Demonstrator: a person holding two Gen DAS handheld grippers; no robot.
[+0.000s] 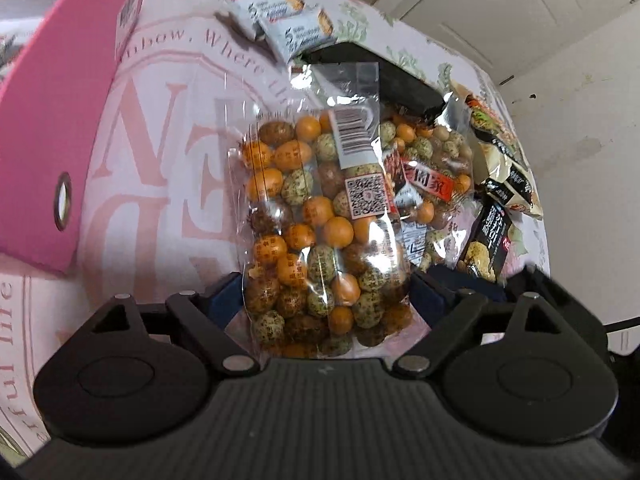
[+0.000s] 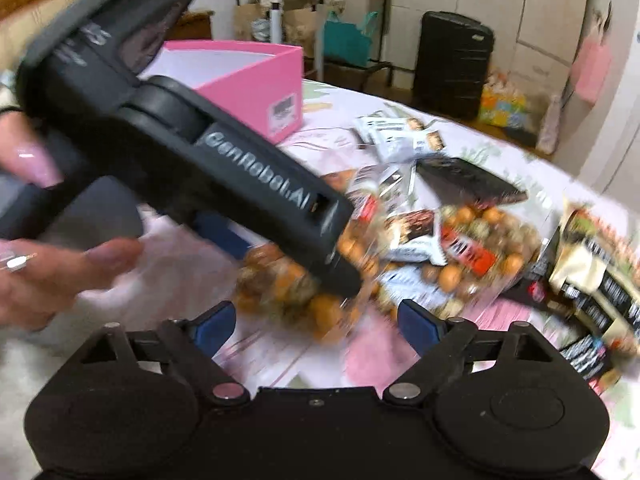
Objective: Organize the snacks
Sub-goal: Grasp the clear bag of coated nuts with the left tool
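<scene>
Left wrist view: your left gripper (image 1: 324, 292) clamps the bag of coated nuts (image 1: 320, 216) above the tablecloth (image 1: 160, 128), pink box (image 1: 52, 120) alongside. Your right gripper (image 2: 316, 320) sits spread wide, holding nothing.

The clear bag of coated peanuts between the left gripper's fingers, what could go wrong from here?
1. The clear bag of coated peanuts sits between the left gripper fingers by its loose lower end only; slick film could slip out.
2. A second peanut bag lies right beside it, so lifting may drag that along.
3. The pink box stands off to the side; a sagging bag could catch its rim.
</scene>
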